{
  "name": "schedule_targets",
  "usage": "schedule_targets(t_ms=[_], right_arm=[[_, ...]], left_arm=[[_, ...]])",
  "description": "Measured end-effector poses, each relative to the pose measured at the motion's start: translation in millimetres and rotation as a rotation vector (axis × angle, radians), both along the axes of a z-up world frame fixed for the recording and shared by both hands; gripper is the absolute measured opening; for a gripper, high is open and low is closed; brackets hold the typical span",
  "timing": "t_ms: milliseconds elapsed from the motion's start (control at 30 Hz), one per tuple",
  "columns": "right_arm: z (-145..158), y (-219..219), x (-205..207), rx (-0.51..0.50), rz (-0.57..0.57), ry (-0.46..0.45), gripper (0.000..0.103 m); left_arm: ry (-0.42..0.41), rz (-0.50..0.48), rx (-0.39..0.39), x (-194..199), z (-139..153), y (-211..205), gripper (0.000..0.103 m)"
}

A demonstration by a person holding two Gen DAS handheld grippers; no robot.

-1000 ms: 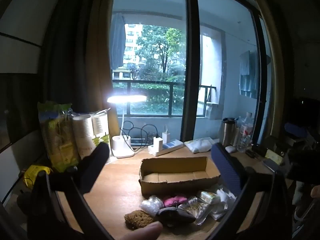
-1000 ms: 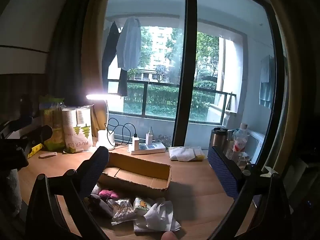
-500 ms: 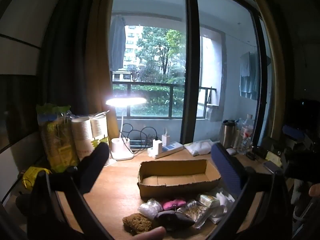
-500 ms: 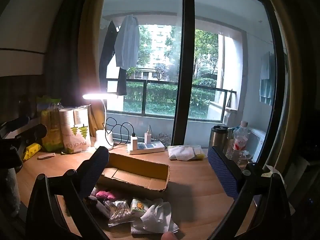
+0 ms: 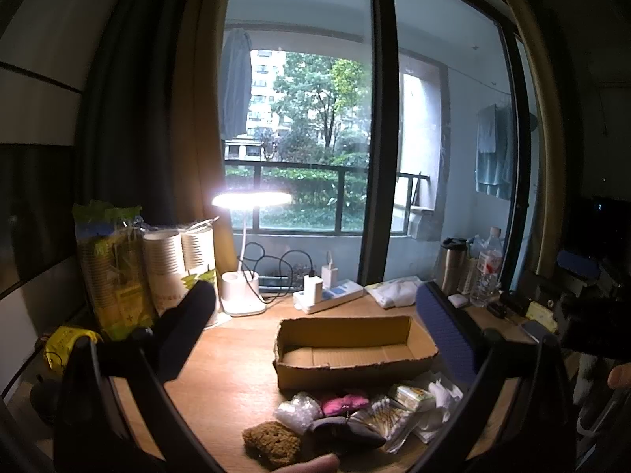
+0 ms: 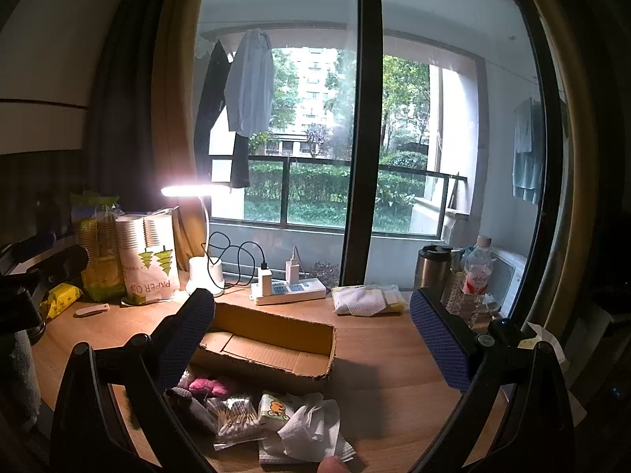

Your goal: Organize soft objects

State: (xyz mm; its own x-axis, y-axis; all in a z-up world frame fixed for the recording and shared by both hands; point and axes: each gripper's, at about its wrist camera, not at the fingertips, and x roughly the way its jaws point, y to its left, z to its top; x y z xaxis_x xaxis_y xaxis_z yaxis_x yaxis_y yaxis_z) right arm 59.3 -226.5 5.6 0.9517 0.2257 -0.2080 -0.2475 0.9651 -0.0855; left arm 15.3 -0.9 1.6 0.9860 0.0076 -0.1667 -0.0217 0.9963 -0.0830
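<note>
An open, empty cardboard box (image 5: pixel 351 349) (image 6: pixel 268 341) lies on the wooden desk. In front of it sits a heap of soft things: a brown sponge (image 5: pixel 272 441), a bubble-wrap piece (image 5: pixel 297 414), a pink fluffy item (image 5: pixel 343 404) (image 6: pixel 207 385), a dark pouch (image 5: pixel 347 431), a bag of cotton swabs (image 5: pixel 380 419) (image 6: pixel 234 418), a small tissue pack (image 6: pixel 276 410) and white tissues (image 6: pixel 311 431). My left gripper (image 5: pixel 315 327) and my right gripper (image 6: pixel 315 335) are both open and empty, held above the desk, apart from the heap.
A lit desk lamp (image 5: pixel 246 260), paper cup packs (image 5: pixel 177 268), a power strip (image 5: pixel 327 299) with cables, a white cloth pack (image 6: pixel 366 299), a steel mug (image 6: pixel 432 272) and a bottle (image 6: pixel 475 276) stand along the window side of the desk.
Both grippers have tilted or drawn back slightly, so the box and heap sit a bit lower in view. Nothing was touched or picked up.
</note>
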Motion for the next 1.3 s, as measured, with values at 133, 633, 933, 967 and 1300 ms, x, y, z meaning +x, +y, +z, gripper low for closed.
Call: schedule_targets(t_ms=[133,633,933,967,1300], right_arm=[[-0.6,2.8,3.7,-0.003,0.0,0.005,0.101],[-4.0,5.6,5.5,0.0,0.0,0.009,0.101],[-5.7,5.6,7.3,0.006,0.0,0.014,0.101],[-5.5,5.3,7.2,0.004,-0.001,0.014,0.101],[-5.4,5.3,7.7,0.006,-0.001,0.014,0.101]], left_arm=[[0.0,-0.001,0.0,-0.2,-0.2,-0.1,0.102],[-0.001,-0.003,0.0,0.1,-1.3,-1.3,0.102],[-0.001,-0.004,-0.001,-0.1,-1.5,-2.2,0.102],[-0.001,-0.004,-0.001,0.3,-1.5,-2.9,0.102],[-0.009,-0.008,-0.004,0.9,-0.8,-3.4,0.102]])
